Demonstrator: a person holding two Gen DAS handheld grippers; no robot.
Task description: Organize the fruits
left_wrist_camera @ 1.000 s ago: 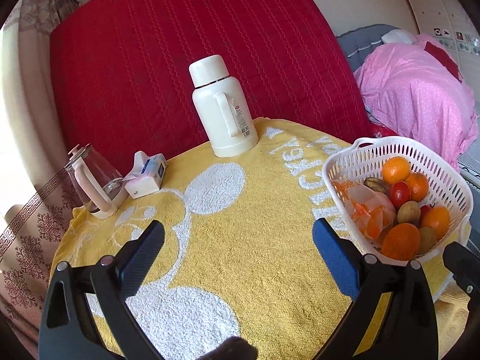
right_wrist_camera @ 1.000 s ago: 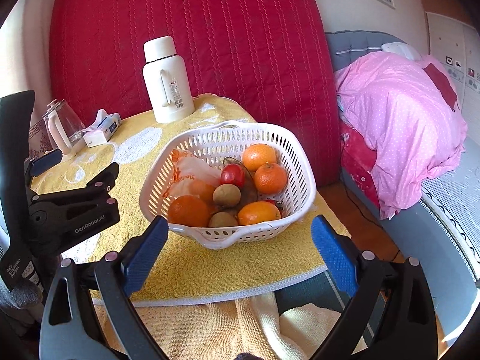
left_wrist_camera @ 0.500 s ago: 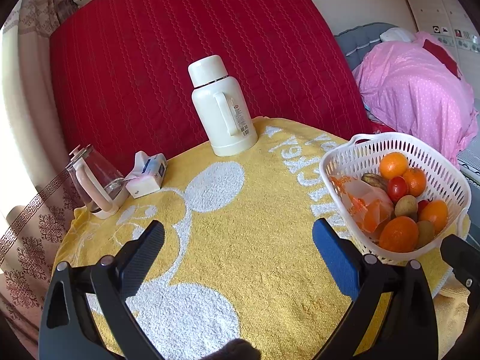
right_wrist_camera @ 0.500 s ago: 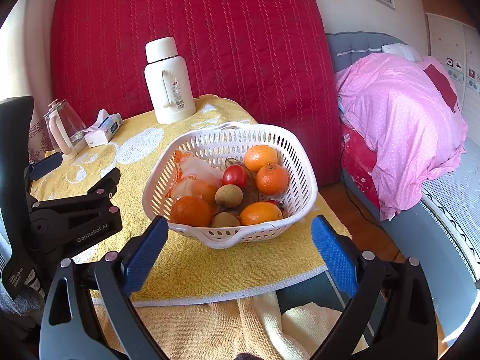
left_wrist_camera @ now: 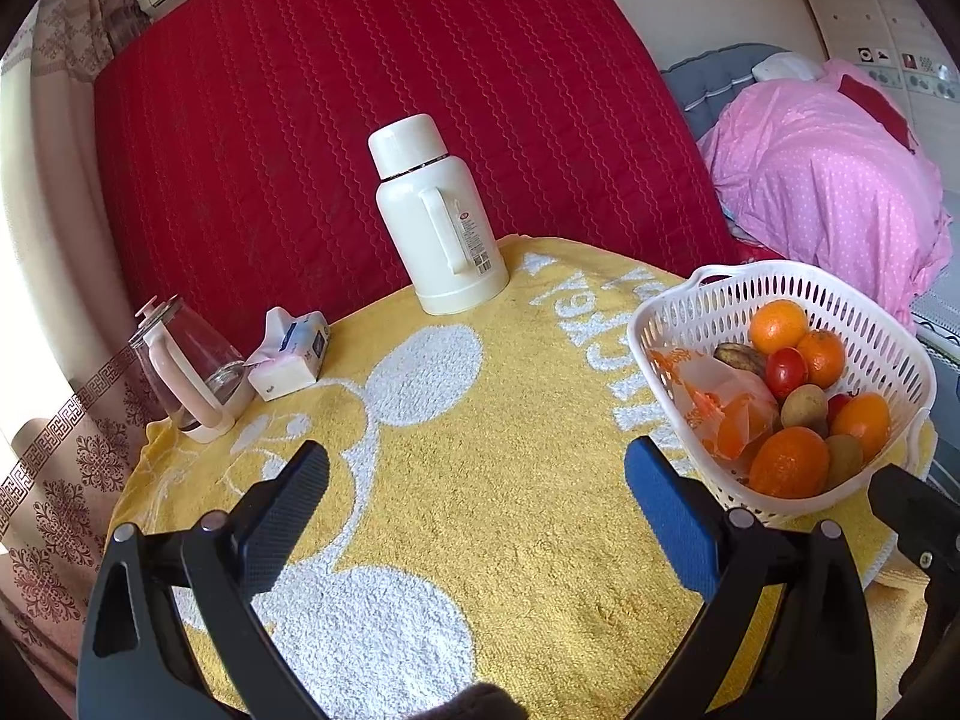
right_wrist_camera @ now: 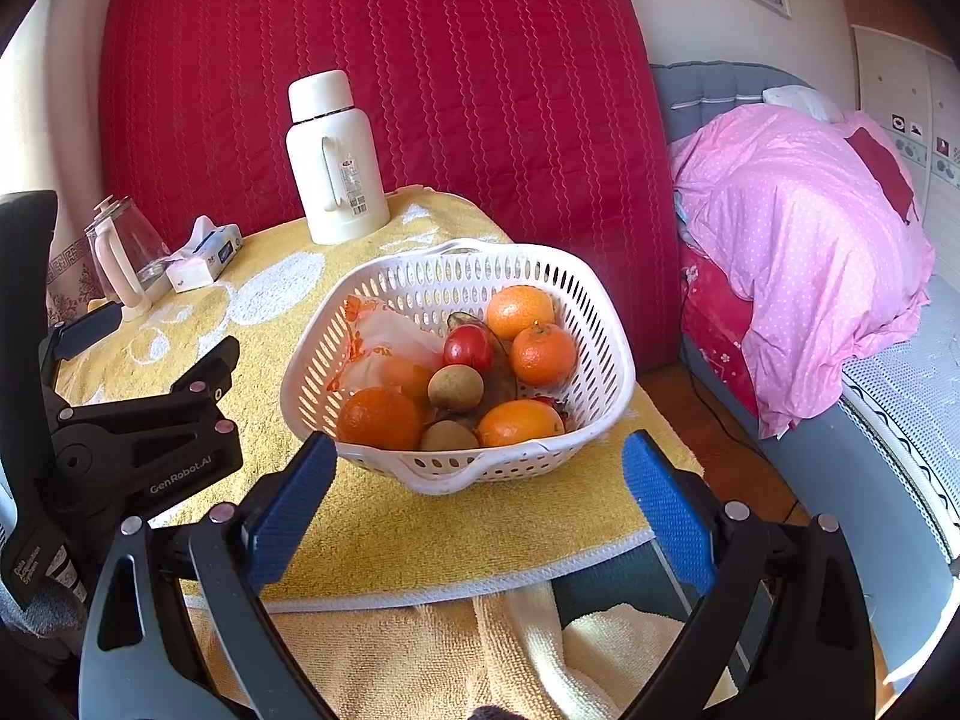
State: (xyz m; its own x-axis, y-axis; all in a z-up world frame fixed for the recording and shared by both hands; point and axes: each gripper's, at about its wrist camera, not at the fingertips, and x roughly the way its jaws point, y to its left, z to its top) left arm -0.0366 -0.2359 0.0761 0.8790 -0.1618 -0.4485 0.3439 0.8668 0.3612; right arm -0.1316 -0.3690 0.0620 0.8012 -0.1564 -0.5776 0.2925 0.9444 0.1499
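A white perforated basket (right_wrist_camera: 606,354) (left_wrist_camera: 672,324) stands near the right edge of the yellow towel-covered table (left_wrist_camera: 492,456). It holds several oranges (right_wrist_camera: 378,417), kiwis (right_wrist_camera: 455,387), a red fruit (right_wrist_camera: 467,347) and an orange-printed plastic bag (right_wrist_camera: 390,336). My right gripper (right_wrist_camera: 477,501) is open just in front of the basket, its blue pads either side of the near rim, nothing held. My left gripper (left_wrist_camera: 477,501) hovers open over the bare towel, left of the basket; its body (right_wrist_camera: 138,432) shows in the right wrist view.
A white thermos jug (left_wrist_camera: 435,216) stands at the table's back, a tissue pack (left_wrist_camera: 291,354) and a glass kettle (left_wrist_camera: 189,372) at the back left. A red quilted panel (left_wrist_camera: 360,90) rises behind. A pink-covered bed (right_wrist_camera: 798,264) lies right of the table.
The right gripper has moved closer to the basket, which now sits larger and lower between its pads. The left gripper's view shifted slightly, the basket drifting a little leftward.
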